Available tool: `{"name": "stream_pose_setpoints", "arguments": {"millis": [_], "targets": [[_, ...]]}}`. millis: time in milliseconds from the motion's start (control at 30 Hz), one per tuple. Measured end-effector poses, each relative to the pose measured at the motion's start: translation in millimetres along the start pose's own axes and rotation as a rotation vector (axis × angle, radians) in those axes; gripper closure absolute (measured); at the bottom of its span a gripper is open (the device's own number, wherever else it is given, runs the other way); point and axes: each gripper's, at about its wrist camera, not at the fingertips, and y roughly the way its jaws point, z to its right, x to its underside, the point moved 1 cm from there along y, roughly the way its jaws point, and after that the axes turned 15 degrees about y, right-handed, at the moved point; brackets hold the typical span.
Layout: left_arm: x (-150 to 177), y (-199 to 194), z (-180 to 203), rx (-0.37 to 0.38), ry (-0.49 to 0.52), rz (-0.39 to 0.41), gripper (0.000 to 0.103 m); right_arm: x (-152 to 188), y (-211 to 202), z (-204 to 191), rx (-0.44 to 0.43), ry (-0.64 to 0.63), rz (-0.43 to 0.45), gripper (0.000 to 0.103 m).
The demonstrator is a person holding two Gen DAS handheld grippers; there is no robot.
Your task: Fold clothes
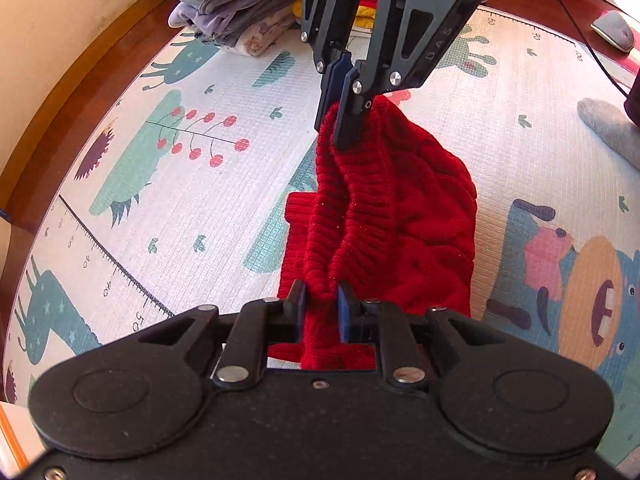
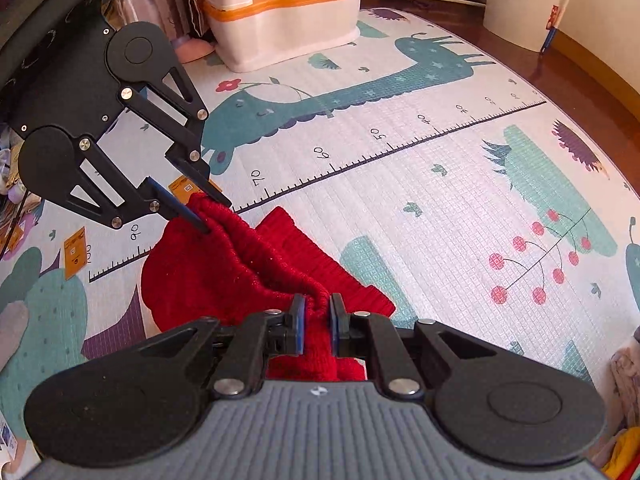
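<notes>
A red knitted sweater hangs between my two grippers above the play mat, its ribbed hem stretched from one to the other. My left gripper is shut on one end of the ribbed edge, close to the camera. My right gripper faces it from above and is shut on the other end. From the right wrist, the sweater sags onto the mat, my right gripper pinches the knit, and my left gripper grips the far corner. A ribbed cuff or sleeve lies on the mat.
The patterned play mat covers a wooden floor. A stack of folded clothes sits at its far edge. A white and orange plastic potty and a white bucket stand beyond the mat. A grey-socked foot rests at the right.
</notes>
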Motion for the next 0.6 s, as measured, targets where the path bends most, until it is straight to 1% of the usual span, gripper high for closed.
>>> {"name": "stream_pose_setpoints", "arguments": {"millis": [133,300,467,600], "targets": [[9.4,9.1,-11.9,0.016,-0.035,0.007,0.089,-9.4,13.6,8.3,-0.007,0.011,0.002,0.090],[25.1,17.9,-26.9,0.018,-0.104,0.009,0.089,-23.4,28.7,16.5,-0.018,0.029,0.020,0.090],[36.6,30.6,-37.4,0.016,-0.158,-0.001,0.089,-34.6,48.7,27.7,-0.025,0.075,0.031,0.090],[42.0,42.2,-41.6,0.018,-0.184,-0.007,0.089,-36.7,67.6,37.0,-0.024,0.121,0.024,0.090]]}}
